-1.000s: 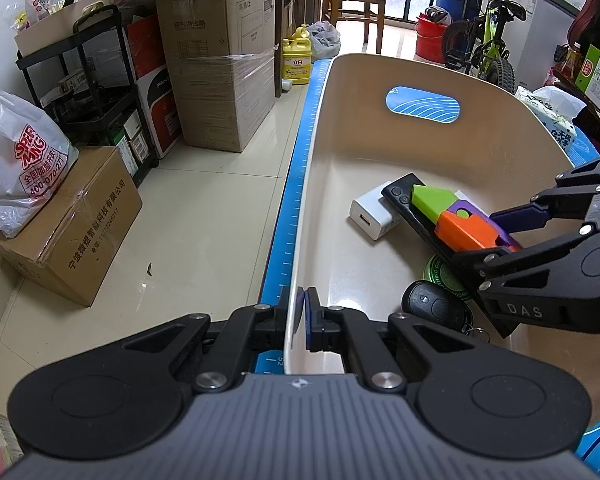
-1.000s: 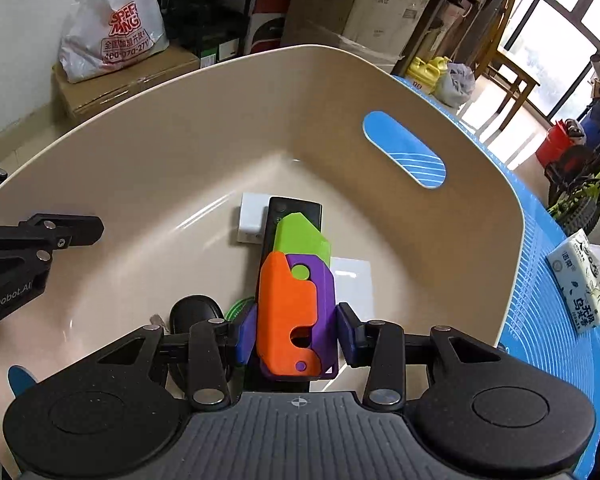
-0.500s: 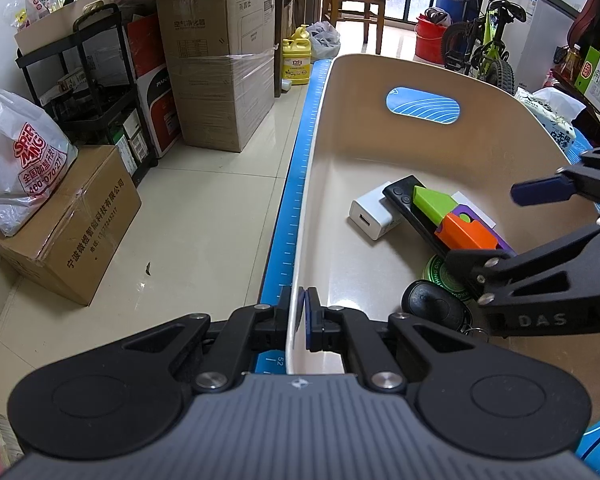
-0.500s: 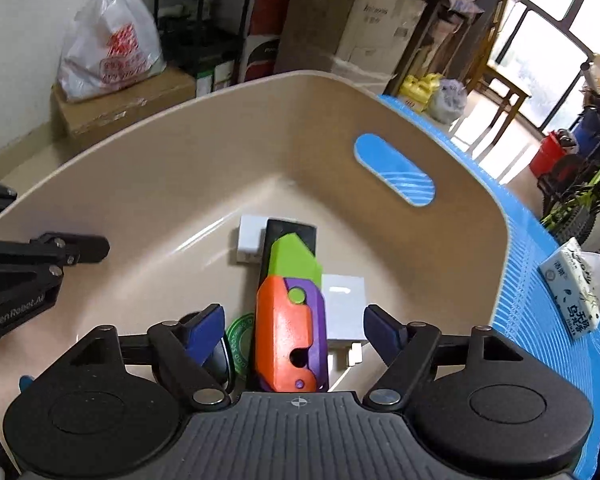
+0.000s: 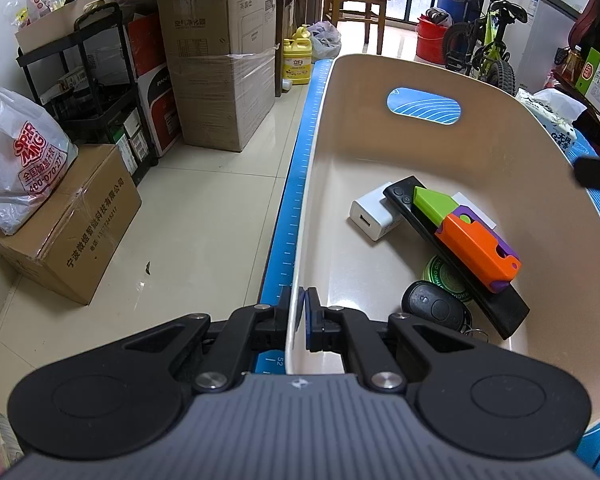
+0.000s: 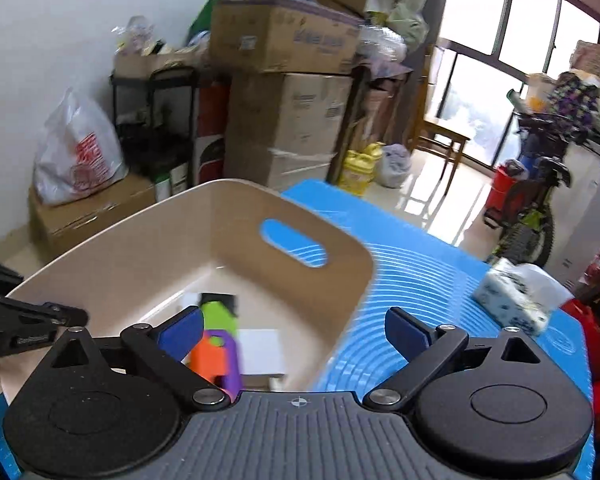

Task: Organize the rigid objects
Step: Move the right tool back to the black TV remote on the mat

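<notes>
**Toy knife left in the bin, right jaws spreading above it**

Toy knife [image 5: 470, 236] — orange and purple body, green blade — lay inside the beige storage bin [image 5: 432, 152], resting lengthwise on a black remote control [image 5: 496, 308] near the bin's middle. Just beside the remote sat a white charger block [image 5: 370, 218]; a black key fob [image 5: 432, 306] and a green round tin [image 5: 446, 276] lay toward the bin's near wall.

The left gripper [image 5: 302, 318] was clamped shut on the bin's near rim, one pad inside the wall and one outside — by my reading, to steady the bin while things went in.

The right gripper [image 6: 294, 330] was above the bin's near edge, its jaws opening wide with nothing pressed between the blue pads [image 6: 180, 330]. The knife showed low in that view, below and behind the left-hand pad, apart from both and clearly not held. The blurred picture suggested the gripper was in motion. On the blue mat [image 6: 420, 280] outside the bin, well apart from it, lay a tissue pack [image 6: 512, 300]; it looked soft, so probably no part of this sort.
</notes>
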Demonstrator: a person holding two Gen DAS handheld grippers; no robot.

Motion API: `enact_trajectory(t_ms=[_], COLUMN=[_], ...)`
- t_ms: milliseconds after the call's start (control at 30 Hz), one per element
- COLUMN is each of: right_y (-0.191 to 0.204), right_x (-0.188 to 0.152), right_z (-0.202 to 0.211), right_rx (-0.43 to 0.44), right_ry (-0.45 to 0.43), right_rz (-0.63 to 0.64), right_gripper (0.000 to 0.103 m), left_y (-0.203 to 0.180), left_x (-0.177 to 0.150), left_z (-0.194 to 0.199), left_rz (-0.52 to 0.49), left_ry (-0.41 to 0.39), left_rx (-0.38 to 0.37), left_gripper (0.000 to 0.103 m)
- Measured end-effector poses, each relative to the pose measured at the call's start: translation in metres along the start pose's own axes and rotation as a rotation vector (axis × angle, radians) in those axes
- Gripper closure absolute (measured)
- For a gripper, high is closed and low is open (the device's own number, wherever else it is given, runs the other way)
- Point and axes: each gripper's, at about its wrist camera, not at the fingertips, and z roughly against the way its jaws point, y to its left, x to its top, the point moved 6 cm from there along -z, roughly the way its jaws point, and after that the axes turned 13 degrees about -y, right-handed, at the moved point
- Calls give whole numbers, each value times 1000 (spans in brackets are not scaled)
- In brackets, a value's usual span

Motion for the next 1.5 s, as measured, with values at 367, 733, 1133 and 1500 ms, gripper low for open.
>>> enact_trajectory(t_ms=[367,733,1133,1500], right_y=[-86,-112,-115,-111], right_x=[-52,-109,-144,-146], right_z=[18,0,-23,-26], right_rx=[-162,-200,-188,-158], right_ry=[47,148,201,201], right_rz=[-61,-69,-98,-107], right_gripper=[7,10,13,14], left_y=[0,0,0,0], left_x=[-2,-1,-1,-1], left_z=[0,0,0,0], left_rz=[-1,-1,-1,0], left_ry=[0,0,0,0], left_rx=[3,2,2,2], left_gripper=[97,97,97,96])
